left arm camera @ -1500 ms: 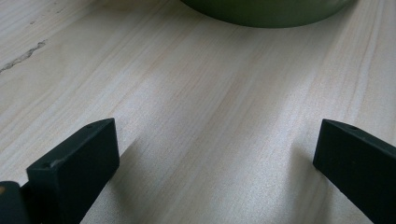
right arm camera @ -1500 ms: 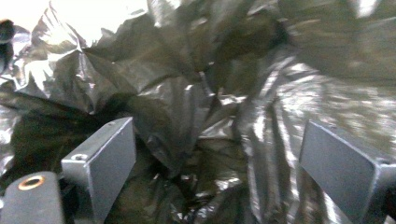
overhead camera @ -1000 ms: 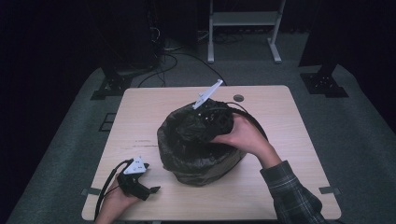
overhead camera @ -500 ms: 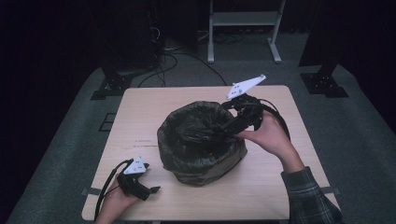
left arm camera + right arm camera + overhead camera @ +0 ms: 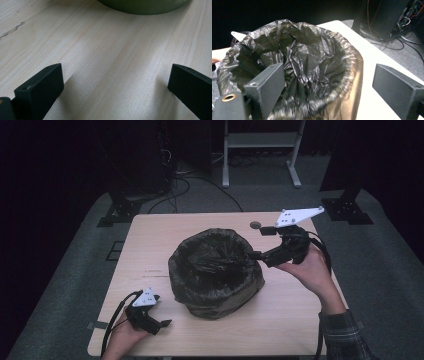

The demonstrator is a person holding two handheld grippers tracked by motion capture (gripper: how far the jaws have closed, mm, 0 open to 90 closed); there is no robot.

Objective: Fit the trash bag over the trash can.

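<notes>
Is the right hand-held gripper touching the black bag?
Cannot tell. In the right gripper view the open right hand-held gripper overlaps the black bag, showing no plain contact or gap.

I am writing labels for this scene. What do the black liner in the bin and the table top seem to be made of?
The liner looks like thin plastic film, dark and glossy: it is full of fine crinkles that catch the light. The table top looks like pale wood or a wood-look laminate, matte, with long straight grain lines; which of the two cannot be told.
</notes>
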